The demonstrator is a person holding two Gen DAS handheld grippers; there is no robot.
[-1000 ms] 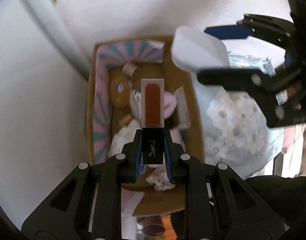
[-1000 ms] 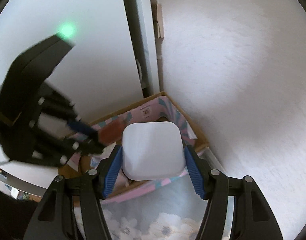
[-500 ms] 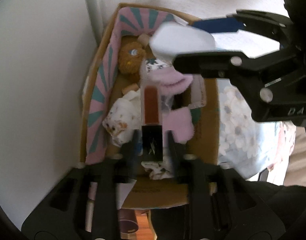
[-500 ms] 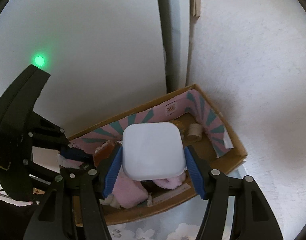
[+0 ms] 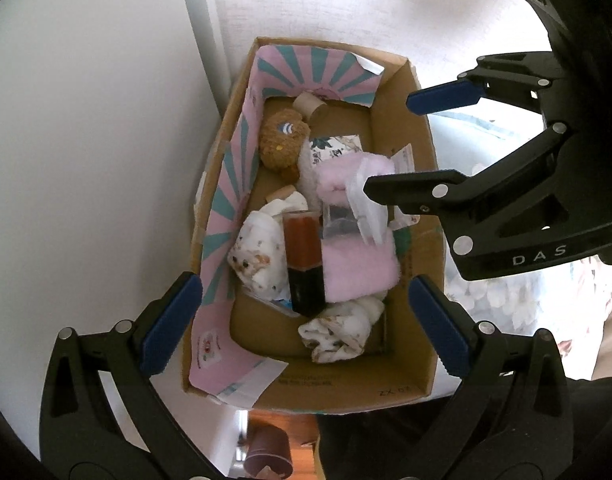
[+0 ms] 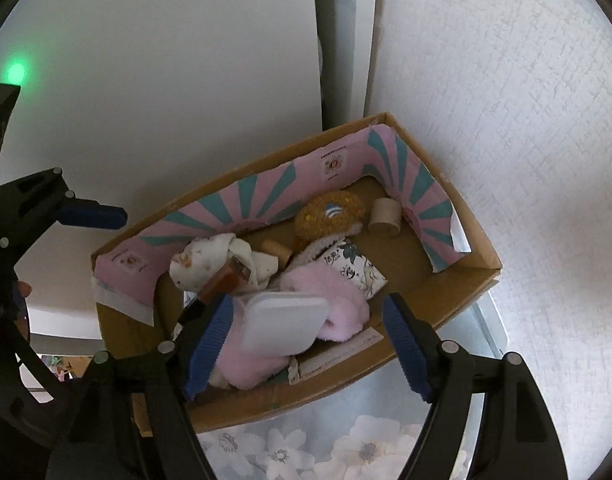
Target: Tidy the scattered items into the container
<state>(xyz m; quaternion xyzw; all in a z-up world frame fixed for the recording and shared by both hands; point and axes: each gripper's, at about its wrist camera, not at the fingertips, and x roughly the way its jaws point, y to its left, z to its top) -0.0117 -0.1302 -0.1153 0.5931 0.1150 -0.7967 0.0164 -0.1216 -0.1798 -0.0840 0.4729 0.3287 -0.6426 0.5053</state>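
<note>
Left wrist view
Left gripper (image 5: 302,320): spread wide, holding nothing, poised above the near end of the cardboard box (image 5: 419,128).
Lip gloss tube (image 5: 304,264): lying free in the box, dark cap toward the camera, wedged between a patterned white cloth (image 5: 258,258) and a pink fluffy fabric (image 5: 357,268).
Other contents: brown plush toy (image 5: 284,140) and cardboard roll (image 5: 307,102) at the far end.
Right gripper (image 5: 409,140): seen from the side over the box's right wall, likewise parted and empty.

Right wrist view
Right gripper (image 6: 306,344): fingers well apart, nothing between them.
White square case (image 6: 284,324): tilted, resting on the pink fabric inside the box, clear of both pads.
Floral sachet (image 6: 355,270): beside the pink fabric, toward the box's middle.

Step in hand (judged)
Release: apparently complete on both sides.
Good practice: lift straight up with fingers kept parted, avoiding the box walls, the pink-and-teal liner (image 6: 234,208) and the other tool; then seek any items remaining outside.
</note>
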